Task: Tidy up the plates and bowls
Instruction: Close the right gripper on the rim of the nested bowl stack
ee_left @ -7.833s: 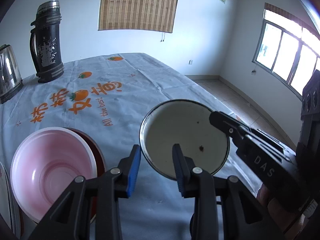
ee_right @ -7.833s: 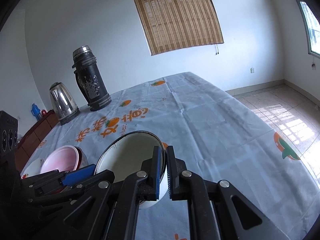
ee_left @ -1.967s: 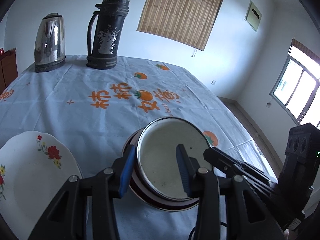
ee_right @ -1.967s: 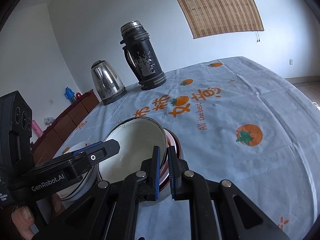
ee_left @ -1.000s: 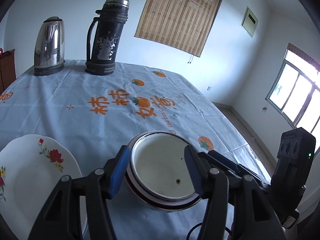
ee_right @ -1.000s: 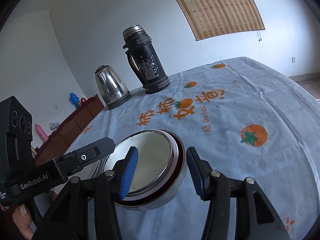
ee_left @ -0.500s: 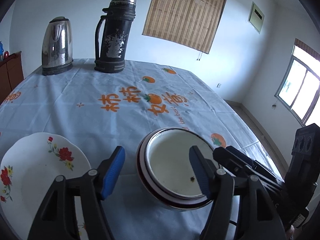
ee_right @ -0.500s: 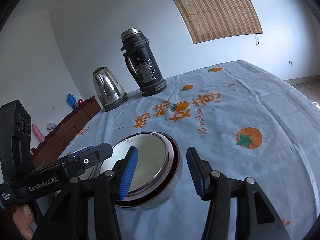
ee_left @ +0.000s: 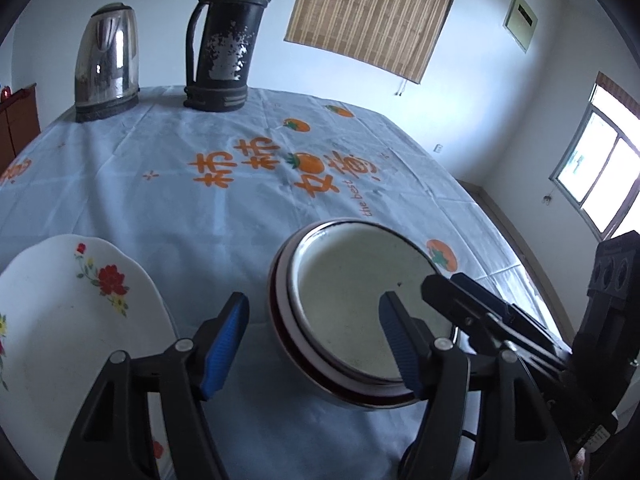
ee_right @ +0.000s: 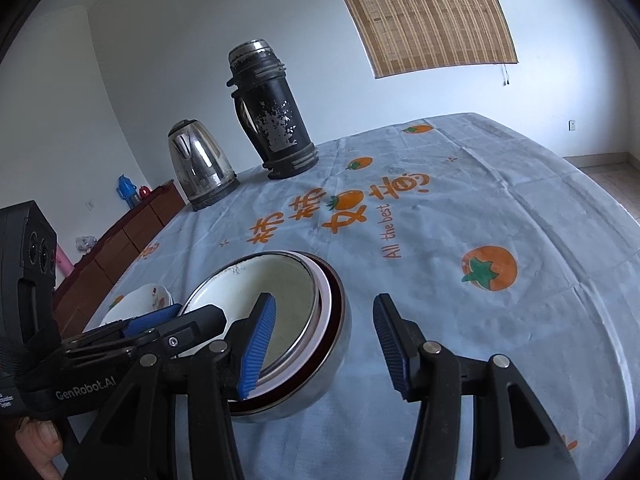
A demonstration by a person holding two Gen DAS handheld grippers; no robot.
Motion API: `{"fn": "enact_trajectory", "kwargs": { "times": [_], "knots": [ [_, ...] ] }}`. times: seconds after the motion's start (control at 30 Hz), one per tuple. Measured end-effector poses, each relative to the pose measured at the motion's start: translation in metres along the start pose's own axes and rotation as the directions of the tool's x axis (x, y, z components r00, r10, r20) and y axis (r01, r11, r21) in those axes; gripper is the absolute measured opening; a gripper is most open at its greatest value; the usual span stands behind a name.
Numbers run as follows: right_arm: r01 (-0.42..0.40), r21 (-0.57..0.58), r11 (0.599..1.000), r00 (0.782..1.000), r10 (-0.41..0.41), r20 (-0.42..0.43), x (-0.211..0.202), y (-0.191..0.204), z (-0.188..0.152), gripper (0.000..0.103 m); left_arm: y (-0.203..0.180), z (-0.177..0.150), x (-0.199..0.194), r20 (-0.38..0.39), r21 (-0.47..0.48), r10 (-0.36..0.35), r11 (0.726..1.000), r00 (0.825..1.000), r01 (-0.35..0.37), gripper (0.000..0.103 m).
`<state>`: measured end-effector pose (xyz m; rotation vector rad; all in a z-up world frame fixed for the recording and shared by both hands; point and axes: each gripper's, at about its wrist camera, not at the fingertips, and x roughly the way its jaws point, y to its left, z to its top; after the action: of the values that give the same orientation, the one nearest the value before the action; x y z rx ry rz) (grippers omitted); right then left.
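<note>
Both jaws wide apart, nothing held.

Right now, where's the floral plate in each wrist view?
Left wrist: floral plate fills the lower left, left of the bowl stack.
Right wrist: floral plate small at left-centre, partly behind the left hand-held gripper.
Shared landmark: black thermos at the table's far end.
</note>
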<state>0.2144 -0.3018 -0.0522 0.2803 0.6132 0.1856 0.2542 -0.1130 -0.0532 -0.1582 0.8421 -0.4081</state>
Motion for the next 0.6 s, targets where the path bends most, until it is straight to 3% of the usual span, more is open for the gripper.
{"fn": "enact_trajectory", "kwargs": {
  "times": [0.27, 0.33, 0.6],
  "knots": [
    [0.014, -0.007, 1.0, 0.999, -0.014, -0.043, 0.011, 0.0, -0.004, 0.051, 0.005, -0.003, 0.008, -0.05, -0.029, -0.027, 0.999, 0.998, 0.026, 0.065],
    [-0.006, -0.006, 1.0, 0.999, 0.006, -0.054, 0.013, 0.002, -0.005, 0.041, 0.005, -0.005, 0.01, -0.066, -0.041, -0.045, 0.998, 0.997, 0.042, 0.061],
    [0.02, -0.015, 1.0, 0.999, -0.021, -0.05, 0.013, 0.006, -0.006, 0.031, -0.001, -0.008, 0.006, -0.043, -0.057, -0.029, 0.998, 0.999, 0.027, 0.063]
  ]
}}
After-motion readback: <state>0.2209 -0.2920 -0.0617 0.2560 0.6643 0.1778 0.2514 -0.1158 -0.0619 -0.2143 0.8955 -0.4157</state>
